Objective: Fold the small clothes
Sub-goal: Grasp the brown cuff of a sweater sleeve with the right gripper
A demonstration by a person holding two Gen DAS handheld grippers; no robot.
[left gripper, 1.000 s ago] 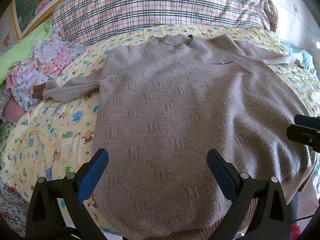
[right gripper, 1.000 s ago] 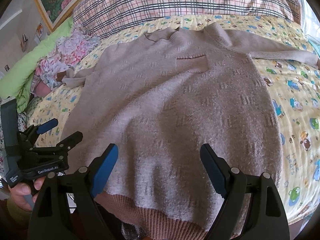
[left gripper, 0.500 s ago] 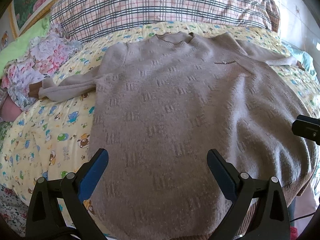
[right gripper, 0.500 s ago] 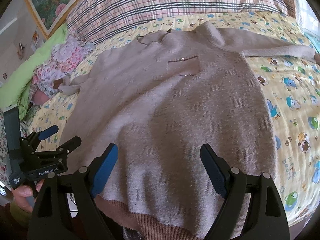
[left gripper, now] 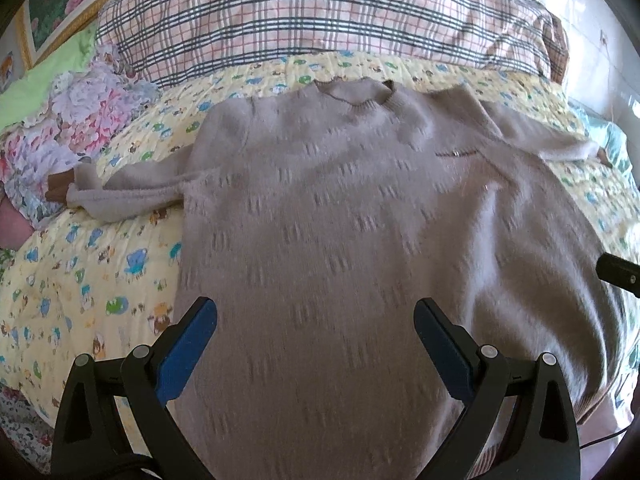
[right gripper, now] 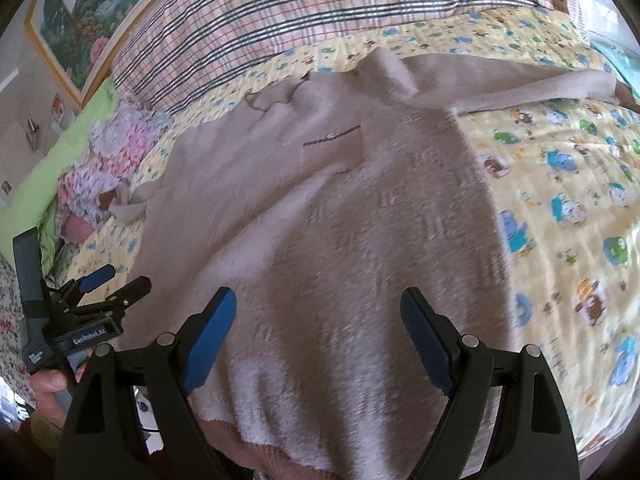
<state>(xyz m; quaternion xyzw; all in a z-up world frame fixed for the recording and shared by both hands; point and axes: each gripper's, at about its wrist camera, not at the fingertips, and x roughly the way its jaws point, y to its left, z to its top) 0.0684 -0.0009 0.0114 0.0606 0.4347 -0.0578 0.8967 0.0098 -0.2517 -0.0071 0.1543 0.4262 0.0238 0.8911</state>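
Observation:
A beige knitted sweater (left gripper: pixel 352 220) lies flat, front up, on a yellow cartoon-print quilt (left gripper: pixel 80 272), collar at the far end, both sleeves spread sideways. It also shows in the right wrist view (right gripper: pixel 340 220) with its small chest pocket (right gripper: pixel 332 148). My left gripper (left gripper: pixel 316 332) is open and empty, hovering over the sweater's lower left part. My right gripper (right gripper: pixel 318 320) is open and empty over the lower right part, near the brown hem (right gripper: pixel 256 452). The left gripper also shows at the left edge of the right wrist view (right gripper: pixel 100 284).
A plaid pillow (left gripper: pixel 320 12) lies across the far end of the bed. A floral bundle of cloth (left gripper: pixel 72 120) and a green sheet (right gripper: pixel 76 128) sit at the far left. A framed painting (right gripper: pixel 100 12) hangs on the wall. The quilt's near edge drops off below the hem.
Both grippers have moved forward and slightly up over the sweater; the hem has slipped lower in both views. Both grippers stay open and the sweater lies unmoved.

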